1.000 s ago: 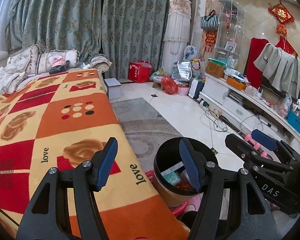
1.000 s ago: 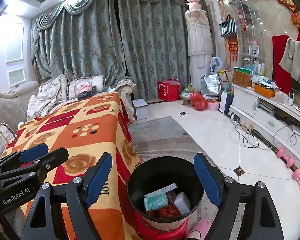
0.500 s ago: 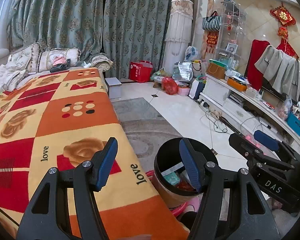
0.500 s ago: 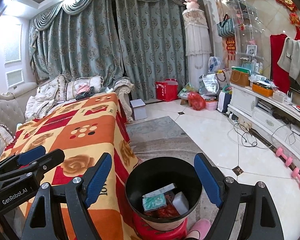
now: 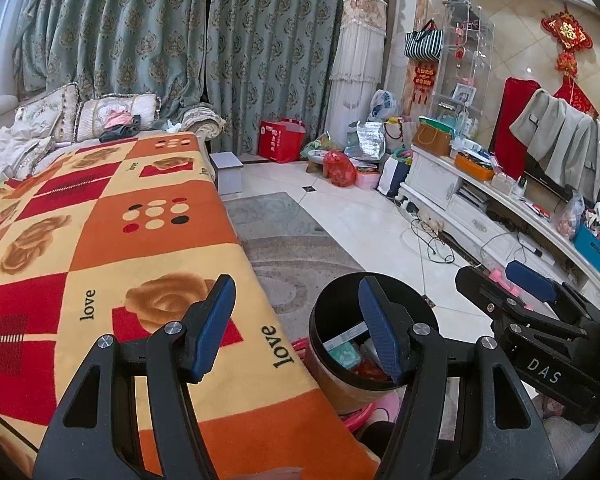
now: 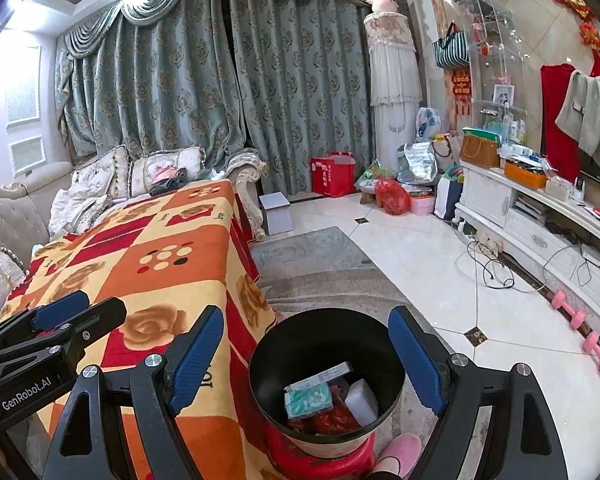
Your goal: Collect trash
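A black-lined trash bin (image 6: 324, 344) stands on a red stool (image 6: 320, 462) beside the blanket-covered table (image 6: 172, 272). Inside lie a teal tissue pack (image 6: 308, 399), a white box (image 6: 362, 400), a flat carton (image 6: 320, 378) and red wrappers (image 6: 332, 420). My right gripper (image 6: 306, 360) is open and empty, above the bin. My left gripper (image 5: 296, 326) is open and empty, over the table's corner, left of the bin (image 5: 340, 312). Each gripper shows in the other's view: the right one (image 5: 528, 308), the left one (image 6: 60, 324).
The orange patchwork blanket (image 5: 100, 248) covers the table. A sofa with cushions (image 6: 100, 184) stands behind it. A grey rug (image 6: 316, 264) and white tile floor lie to the right. A white TV cabinet (image 6: 540, 232), cables (image 6: 496, 272), pink dumbbells (image 6: 580, 328) and bags (image 6: 388, 196) line the right side. A pink slipper (image 6: 398, 454) is by the stool.
Both views have drifted slightly; the grippers stay open and empty over the table corner and the bin. Nothing else has moved.
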The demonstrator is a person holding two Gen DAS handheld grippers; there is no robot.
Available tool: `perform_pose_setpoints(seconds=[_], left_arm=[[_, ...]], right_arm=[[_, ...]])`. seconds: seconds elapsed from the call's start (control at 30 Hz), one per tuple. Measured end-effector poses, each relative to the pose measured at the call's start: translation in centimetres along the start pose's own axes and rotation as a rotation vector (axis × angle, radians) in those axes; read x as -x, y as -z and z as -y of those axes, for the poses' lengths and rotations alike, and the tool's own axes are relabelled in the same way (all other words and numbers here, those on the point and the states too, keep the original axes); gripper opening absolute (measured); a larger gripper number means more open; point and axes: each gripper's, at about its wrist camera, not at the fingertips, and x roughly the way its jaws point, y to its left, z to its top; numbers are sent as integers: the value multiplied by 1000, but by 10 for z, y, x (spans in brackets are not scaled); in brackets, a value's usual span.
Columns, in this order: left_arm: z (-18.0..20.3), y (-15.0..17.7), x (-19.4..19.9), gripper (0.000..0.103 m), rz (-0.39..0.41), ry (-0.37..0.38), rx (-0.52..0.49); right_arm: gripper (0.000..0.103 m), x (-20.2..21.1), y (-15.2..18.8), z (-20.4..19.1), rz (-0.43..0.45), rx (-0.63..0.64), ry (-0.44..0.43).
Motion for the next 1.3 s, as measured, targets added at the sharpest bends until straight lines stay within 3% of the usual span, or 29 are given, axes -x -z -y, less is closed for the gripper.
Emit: perform_pose_setpoints(seconds=[1.3], left_arm=[[1, 4, -1, 63, -10, 3, 2]], right_arm=[[83, -5, 2, 1, -18, 0, -2]])
